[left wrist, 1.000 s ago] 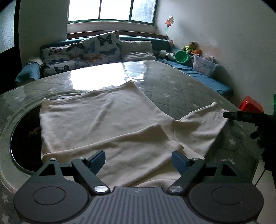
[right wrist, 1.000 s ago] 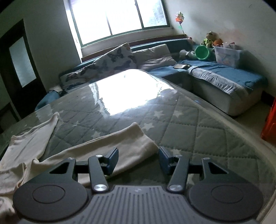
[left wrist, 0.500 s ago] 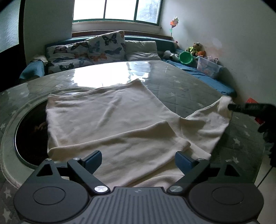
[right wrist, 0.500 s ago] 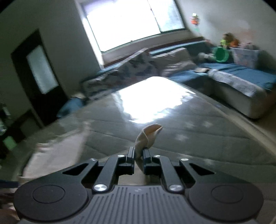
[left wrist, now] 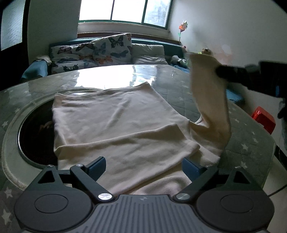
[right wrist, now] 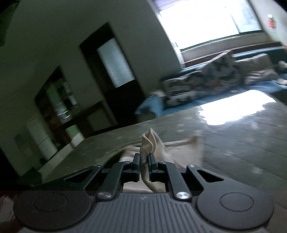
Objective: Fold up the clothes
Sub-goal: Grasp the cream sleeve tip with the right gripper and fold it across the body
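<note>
We see the cream garment [left wrist: 114, 123] spread flat across the middle of the left wrist frame, on the glass-topped table [left wrist: 179, 93], its long axis running from the lower edge up toward the window [left wrist: 123, 10] at upper centre. One sleeve [left wrist: 208, 93] is lifted off the table at the right of the frame, standing nearly upright with its cuff end pointing up. Our right gripper [right wrist: 144, 162] has its fingers pinched closed on that cuff, the cloth poking up between them at lower centre of the blurred right wrist frame. Our left gripper [left wrist: 143, 165] hangs over the near edge of the garment, fingers spread wide and holding nothing.
</note>
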`<state>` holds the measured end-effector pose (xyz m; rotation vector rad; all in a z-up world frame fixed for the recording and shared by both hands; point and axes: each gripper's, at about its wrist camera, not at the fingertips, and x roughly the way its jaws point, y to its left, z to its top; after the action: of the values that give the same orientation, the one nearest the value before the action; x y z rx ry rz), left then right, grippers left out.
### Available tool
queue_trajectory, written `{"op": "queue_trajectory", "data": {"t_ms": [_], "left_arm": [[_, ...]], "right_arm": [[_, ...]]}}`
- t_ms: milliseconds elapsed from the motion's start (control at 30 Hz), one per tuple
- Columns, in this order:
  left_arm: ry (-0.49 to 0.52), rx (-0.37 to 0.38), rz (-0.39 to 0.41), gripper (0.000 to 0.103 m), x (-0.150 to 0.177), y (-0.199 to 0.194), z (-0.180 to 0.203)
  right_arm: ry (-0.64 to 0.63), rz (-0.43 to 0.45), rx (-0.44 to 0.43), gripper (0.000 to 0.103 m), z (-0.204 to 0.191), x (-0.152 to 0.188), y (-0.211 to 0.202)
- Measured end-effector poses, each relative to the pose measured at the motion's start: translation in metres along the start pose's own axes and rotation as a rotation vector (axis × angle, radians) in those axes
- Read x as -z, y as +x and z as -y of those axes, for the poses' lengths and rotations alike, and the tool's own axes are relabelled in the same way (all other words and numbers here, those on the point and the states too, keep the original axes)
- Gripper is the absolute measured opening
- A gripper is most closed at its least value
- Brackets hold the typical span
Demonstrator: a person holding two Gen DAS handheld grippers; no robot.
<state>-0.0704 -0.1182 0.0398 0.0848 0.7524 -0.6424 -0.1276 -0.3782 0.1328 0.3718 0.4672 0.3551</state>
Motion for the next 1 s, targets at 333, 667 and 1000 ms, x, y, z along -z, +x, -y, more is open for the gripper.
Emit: {"op": "queue_trajectory", "data": {"t_ms": [333, 667, 1000], "left_arm": [[-0.049, -0.01, 0.007, 0.094, 0.008, -0.006, -0.016], [-0.086, -0.047, 0.022, 0.094, 0.011, -0.017, -0.036], [-0.094, -0.06, 0.066, 0.092, 0.001, -0.026, -0.042]], "right_arm": [[-0.075, -0.113, -0.169, 0.015, -0.06, 0.018, 0.06], [-0.145, -0.173, -0.071, 0.021, -0.038, 0.04, 0.036], [-0.195, -0.289, 0.133, 0.021, 0.013, 0.07, 0.016]]}}
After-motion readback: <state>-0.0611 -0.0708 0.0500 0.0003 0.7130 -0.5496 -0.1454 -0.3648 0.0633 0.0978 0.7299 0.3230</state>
